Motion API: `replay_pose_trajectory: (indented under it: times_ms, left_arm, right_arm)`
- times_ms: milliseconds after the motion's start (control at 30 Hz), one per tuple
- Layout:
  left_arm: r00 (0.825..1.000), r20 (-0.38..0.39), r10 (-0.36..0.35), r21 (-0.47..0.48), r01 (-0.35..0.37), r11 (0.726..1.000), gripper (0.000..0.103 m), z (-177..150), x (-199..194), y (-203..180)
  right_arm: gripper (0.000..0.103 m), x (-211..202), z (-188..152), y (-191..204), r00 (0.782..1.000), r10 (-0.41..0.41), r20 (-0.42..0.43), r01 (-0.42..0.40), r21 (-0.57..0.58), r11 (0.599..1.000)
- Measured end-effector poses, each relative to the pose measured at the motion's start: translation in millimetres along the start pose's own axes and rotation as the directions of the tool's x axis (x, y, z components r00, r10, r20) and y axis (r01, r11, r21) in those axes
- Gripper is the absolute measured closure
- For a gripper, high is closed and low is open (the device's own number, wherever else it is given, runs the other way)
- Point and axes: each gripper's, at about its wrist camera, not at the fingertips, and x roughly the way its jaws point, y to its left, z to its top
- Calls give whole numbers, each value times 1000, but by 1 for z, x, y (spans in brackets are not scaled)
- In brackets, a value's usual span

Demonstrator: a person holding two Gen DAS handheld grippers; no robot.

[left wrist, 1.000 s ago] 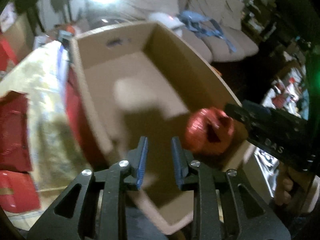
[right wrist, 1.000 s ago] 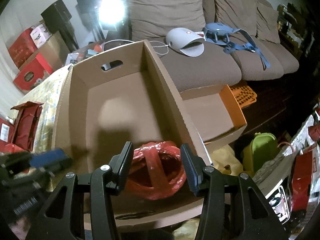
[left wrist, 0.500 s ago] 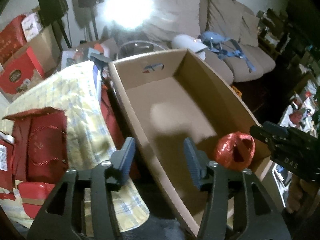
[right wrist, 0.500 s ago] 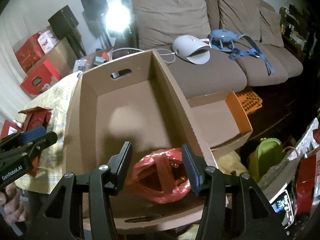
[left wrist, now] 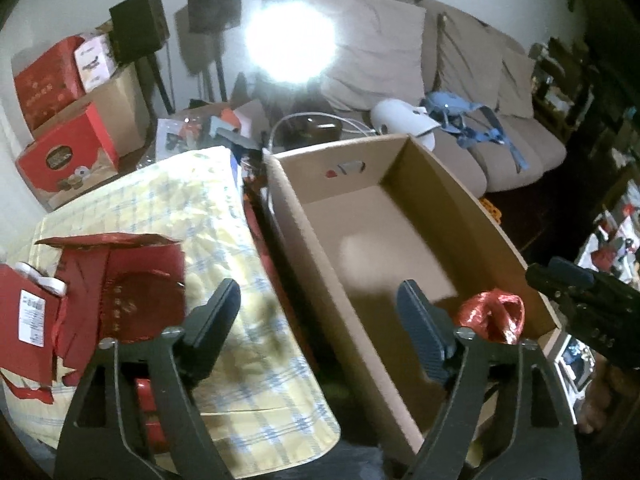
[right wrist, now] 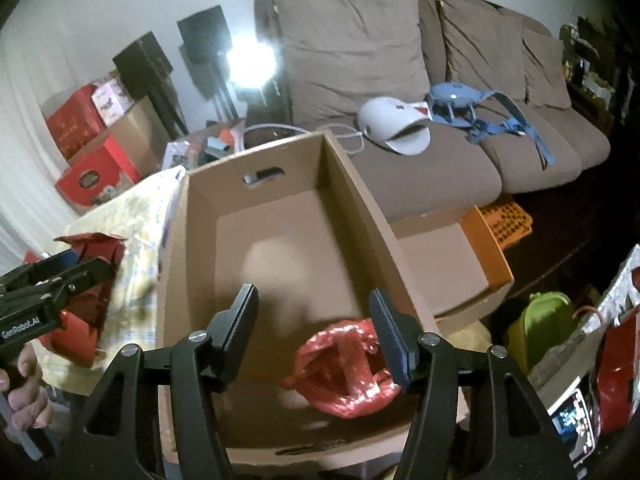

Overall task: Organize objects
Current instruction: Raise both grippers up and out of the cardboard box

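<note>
red bag (right wrist: 347, 372) in box (right wrist: 188, 280), beside right jaws, released

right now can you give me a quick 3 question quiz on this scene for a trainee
1. True or false: the red bag lies inside the cardboard box.
2. What lies beside the box on the yellow checked cloth? A) green bag B) red gift bag C) white cap
3. Is the left gripper holding anything?

Key: 1 true. 2 B, the red gift bag. 3 No; its jaws have just been opening, with nothing between them.
</note>
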Motion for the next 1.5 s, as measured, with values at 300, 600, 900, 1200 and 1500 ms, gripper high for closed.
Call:
replay_pose_trajectory:
  times_ms: [300,600,900,1200,1500]
  left_arm:
    - [997,77,9,-19,-8,1000,9,3,-20,21]
    - [980,196,19,17,-23,1000,2,3,-41,21]
    - [927,374,26,31,-41,999,1,-5,-72,16]
    - [903,426,-53,-39,77,996,0,-8,-88,34]
    - [894,441,-77,-52,110,993,0,-12,-94,46]
  right_arm:
    - [22,-17,5,20,993,38,109,-32,-48,998]
    - [18,-32,6,34,976,56,210,-40,-82,996]
    - [14,-43,7,34,968,53,246,-34,-82,996]
    - [9,-48,8,47,967,43,253,-18,-100,995]
    - [2,-50,6,64,961,36,273,3,-143,990]
